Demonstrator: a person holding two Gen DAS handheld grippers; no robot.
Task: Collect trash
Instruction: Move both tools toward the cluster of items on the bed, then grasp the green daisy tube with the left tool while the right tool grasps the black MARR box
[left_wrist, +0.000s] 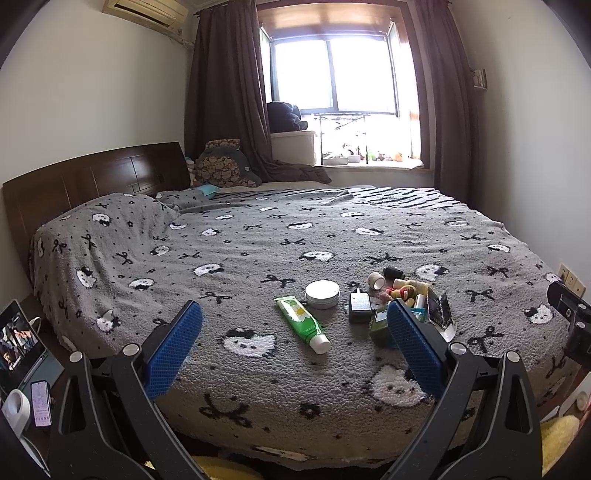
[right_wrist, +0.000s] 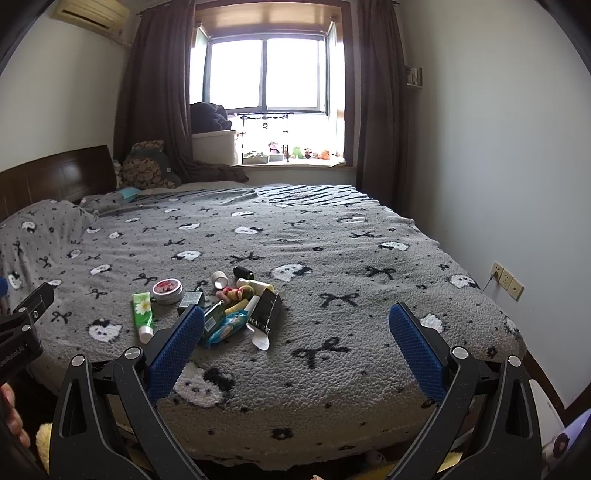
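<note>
A pile of small items lies on the bed near its front edge. A green tube (left_wrist: 301, 324) (right_wrist: 143, 312), a round tin (left_wrist: 322, 293) (right_wrist: 167, 290), a dark charger block (left_wrist: 359, 306), a tape roll (left_wrist: 376, 280) (right_wrist: 219, 279), a black open carton (right_wrist: 265, 313) (left_wrist: 439, 310) and a blue wrapper (right_wrist: 226, 328) are among them. My left gripper (left_wrist: 293, 315) is open, held off the bed's edge, with the tube between its fingers in view. My right gripper (right_wrist: 295, 317) is open and empty, to the right of the pile.
The bed has a grey cat-print blanket (left_wrist: 295, 229). A wooden headboard (left_wrist: 92, 177) stands at the left. A tablet (left_wrist: 18, 343) and phone (left_wrist: 40, 404) sit on a side table at the left. A wall socket (right_wrist: 508, 280) is at the right. A yellow rug (left_wrist: 557, 432) lies below.
</note>
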